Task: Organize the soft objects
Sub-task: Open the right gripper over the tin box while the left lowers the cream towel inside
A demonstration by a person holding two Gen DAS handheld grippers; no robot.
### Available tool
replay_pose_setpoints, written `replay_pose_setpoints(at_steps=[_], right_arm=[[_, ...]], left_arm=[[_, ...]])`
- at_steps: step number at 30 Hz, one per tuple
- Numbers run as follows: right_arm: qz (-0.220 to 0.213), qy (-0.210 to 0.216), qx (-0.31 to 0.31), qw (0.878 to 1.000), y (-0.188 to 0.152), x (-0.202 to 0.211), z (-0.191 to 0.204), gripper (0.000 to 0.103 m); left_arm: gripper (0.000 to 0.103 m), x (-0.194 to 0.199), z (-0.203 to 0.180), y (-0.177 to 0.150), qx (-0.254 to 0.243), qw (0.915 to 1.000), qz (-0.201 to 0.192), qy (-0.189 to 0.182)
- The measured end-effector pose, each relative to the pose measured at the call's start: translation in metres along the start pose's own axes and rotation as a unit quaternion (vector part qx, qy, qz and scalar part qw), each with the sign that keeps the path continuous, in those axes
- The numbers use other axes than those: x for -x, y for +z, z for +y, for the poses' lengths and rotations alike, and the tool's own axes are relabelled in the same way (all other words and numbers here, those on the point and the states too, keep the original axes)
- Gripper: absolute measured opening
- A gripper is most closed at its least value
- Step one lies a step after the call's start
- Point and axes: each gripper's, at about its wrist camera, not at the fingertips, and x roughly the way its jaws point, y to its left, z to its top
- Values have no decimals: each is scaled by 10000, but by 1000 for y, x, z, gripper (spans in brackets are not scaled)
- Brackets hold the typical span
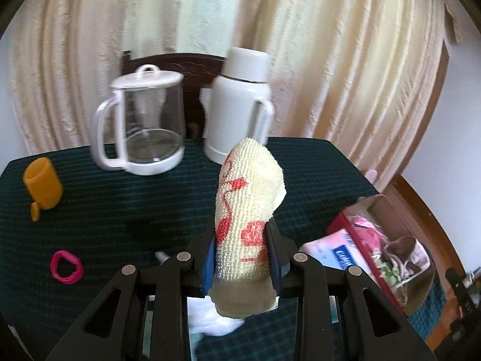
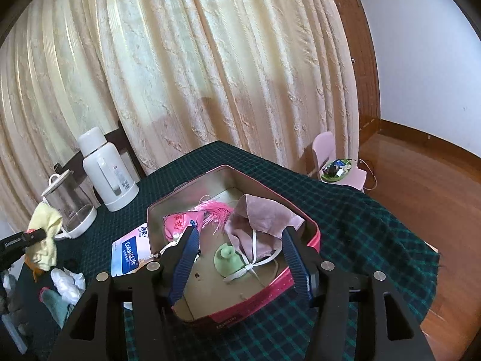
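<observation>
My left gripper (image 1: 240,258) is shut on a pale yellow knitted sock (image 1: 249,192) with red figures, held up above the green checked tablecloth. The right wrist view shows that sock (image 2: 45,234) hanging at the far left. A red tin box (image 2: 252,310) stands open on the table, and my right gripper (image 2: 240,231) hovers open over it with nothing pressed between its blue pads. Inside lie a pink tasselled pouch (image 2: 180,221), a mauve face mask (image 2: 264,216) and a small green piece (image 2: 227,260). The box (image 1: 387,207) sits to the right of the left gripper.
A glass kettle (image 1: 147,126) and a white thermos (image 1: 240,102) stand at the table's back. An orange cup (image 1: 42,183) and a pink hair tie (image 1: 66,266) lie at the left. A tissue pack (image 2: 127,254) lies beside the box, near crumpled white material (image 2: 66,282). A pink chair (image 2: 339,165) stands beyond the table.
</observation>
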Motion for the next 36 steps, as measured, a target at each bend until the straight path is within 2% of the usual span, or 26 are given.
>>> replay_pose_setpoints(at_steps=[6,13,20,29,31,33,35,36], right_arm=[[158,124,-177,9996,-9,-2,-9,62],[213,123,-357,9991,-14,-1,-22,62],[252,89,-353,9990,-14,4,-30,62],[276,-16,-479,9985,-16,8,-41,62],[299,-10,-469,9985,-17,7,-40,62],[348,-6,-452,9984,-19,4,-38,62],[379,-9,-441,9983,-20,3,-37,62],[384,-16,-438,9983,-21,3,-37,62]], left_arm=[[30,-18,-43,2,-229,9985,252,-419],[30,-29,-99,0,-603,9931,436,-910],[30,-40,-149,-2,-809,9828,676,-1516],[31,-49,-198,-10,-1256,9706,827,-1878],[38,-49,-205,-14,-1349,9662,893,-2005],[69,-50,-214,-22,-1457,9570,1026,-2291],[77,-49,-216,-27,-1482,9513,1073,-2479],[77,-47,-215,-29,-1456,9512,1026,-2521]])
